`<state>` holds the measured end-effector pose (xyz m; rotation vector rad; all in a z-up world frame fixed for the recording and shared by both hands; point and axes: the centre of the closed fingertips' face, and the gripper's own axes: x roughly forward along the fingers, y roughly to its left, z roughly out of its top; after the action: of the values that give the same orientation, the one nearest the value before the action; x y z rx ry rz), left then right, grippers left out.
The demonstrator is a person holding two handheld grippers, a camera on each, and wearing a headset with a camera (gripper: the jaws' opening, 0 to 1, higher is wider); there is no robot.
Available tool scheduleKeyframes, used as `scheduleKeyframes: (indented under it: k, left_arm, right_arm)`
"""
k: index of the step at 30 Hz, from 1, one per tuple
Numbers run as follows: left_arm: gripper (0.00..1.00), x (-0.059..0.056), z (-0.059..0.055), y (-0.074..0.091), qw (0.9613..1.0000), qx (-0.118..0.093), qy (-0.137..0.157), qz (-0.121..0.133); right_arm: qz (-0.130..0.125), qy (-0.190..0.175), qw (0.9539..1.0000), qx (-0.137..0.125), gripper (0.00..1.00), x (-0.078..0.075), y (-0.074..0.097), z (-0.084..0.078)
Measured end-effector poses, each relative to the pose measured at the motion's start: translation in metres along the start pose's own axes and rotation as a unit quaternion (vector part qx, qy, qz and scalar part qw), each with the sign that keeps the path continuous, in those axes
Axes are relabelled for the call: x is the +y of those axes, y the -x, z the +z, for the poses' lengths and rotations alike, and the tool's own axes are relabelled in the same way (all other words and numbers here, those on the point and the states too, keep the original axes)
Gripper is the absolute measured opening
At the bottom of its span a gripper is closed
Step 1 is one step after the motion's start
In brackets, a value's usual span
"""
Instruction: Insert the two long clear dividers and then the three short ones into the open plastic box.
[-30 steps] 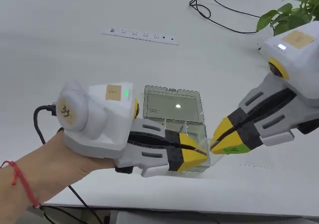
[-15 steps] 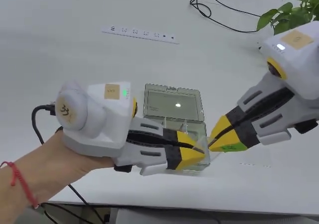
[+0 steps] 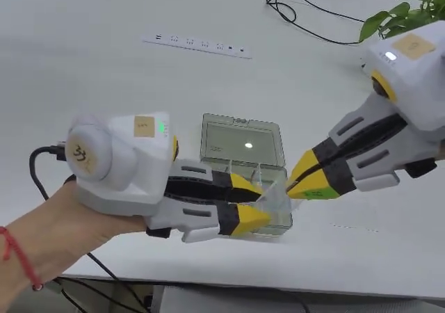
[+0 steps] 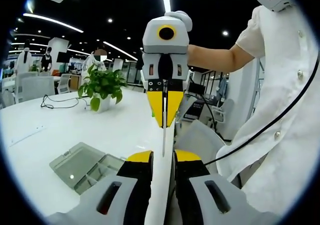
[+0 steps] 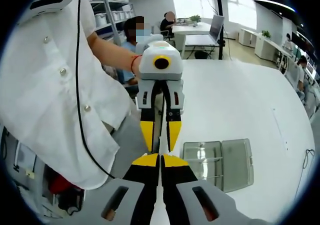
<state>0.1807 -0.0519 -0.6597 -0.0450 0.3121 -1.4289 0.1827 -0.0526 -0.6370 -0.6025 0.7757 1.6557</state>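
Head view: right gripper (image 3: 300, 185) clenched on clear divider (image 3: 276, 199), just above the box (image 3: 208, 145); left gripper (image 3: 263, 203) jaws parted around it. We judge it light, stiff, slippery; pinch flat faces near an edge.

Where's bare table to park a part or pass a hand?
Free: the wide stretch of table between the power strip and the open box, running left; also the patch between the cable and the right gripper. Crowded: the box's near edge, where the left gripper and right gripper meet at the clear divider.
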Motion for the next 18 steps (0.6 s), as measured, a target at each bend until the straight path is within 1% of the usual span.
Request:
scheduleKeyframes:
  k: [2, 7, 9, 12, 14, 18]
  left_arm:
    - [0.18, 0.001, -0.002, 0.002, 1.0000, 0.003, 0.002, 0.005]
    - [0.25, 0.008, -0.009, 0.010, 0.9996, 0.012, 0.008, 0.023]
    - [0.29, 0.012, -0.012, 0.013, 0.9994, 0.016, 0.003, 0.032]
    - [0.37, 0.018, -0.016, 0.019, 0.9987, 0.020, 0.012, 0.045]
    - [0.42, 0.022, -0.018, 0.024, 0.9981, 0.023, 0.012, 0.056]
    - [0.46, 0.030, -0.023, 0.031, 0.9970, 0.030, 0.015, 0.071]
  right_arm:
    - [-0.004, 0.001, 1.0000, 0.000, 0.03, -0.002, 0.000, 0.000]
    - [-0.011, 0.000, 0.9999, -0.003, 0.03, -0.006, -0.001, 0.002]
    - [-0.015, 0.000, 0.9999, -0.003, 0.03, -0.009, -0.001, 0.002]
    - [-0.020, 0.001, 0.9998, -0.003, 0.03, -0.013, -0.002, 0.004]
    - [-0.023, 0.002, 0.9997, -0.003, 0.03, -0.016, -0.003, 0.003]
    - [-0.029, 0.003, 0.9996, 0.001, 0.03, -0.023, -0.007, 0.001]
